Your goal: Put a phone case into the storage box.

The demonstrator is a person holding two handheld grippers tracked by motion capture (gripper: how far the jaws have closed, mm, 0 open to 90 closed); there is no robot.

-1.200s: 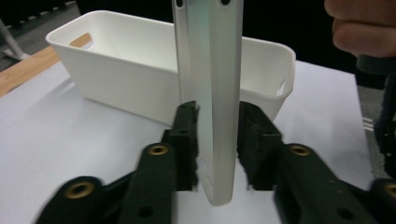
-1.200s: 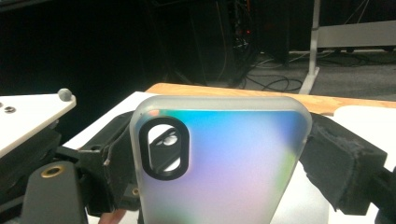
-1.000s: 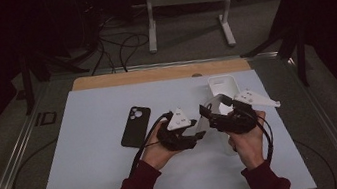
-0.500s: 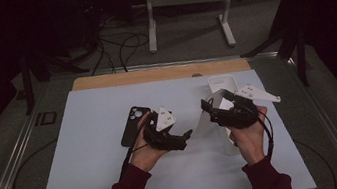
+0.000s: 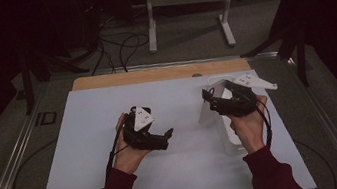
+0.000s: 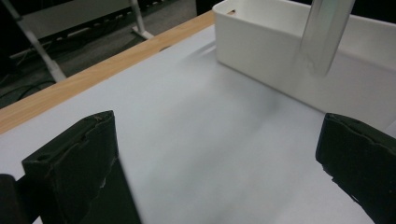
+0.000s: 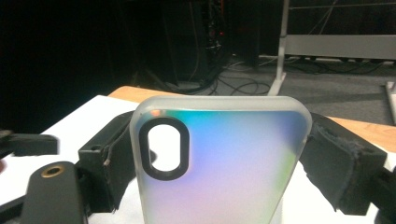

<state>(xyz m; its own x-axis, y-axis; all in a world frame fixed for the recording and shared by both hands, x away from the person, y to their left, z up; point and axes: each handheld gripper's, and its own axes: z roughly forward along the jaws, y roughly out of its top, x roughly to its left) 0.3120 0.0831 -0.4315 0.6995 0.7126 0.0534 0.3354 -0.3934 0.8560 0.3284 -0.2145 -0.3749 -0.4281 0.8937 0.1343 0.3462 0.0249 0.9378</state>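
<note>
My right gripper is shut on a translucent, iridescent phone case with an oval camera cutout, gripping its two long sides. In the high view the case is held upright just left of the right gripper, above the white mat. My left gripper hovers over the mat's middle and points right. Its jaws stand wide apart with bare mat between them. The same case hangs at the top right of the left gripper view.
A white open box lies on the mat under my right hand, also seen as a box ahead of the left gripper. The white mat covers the table, with a wooden strip along its far edge.
My left gripper moved left and away from me, over the dark phone that lay on the mat; the phone is now covered. The right gripper with the case barely moved.
</note>
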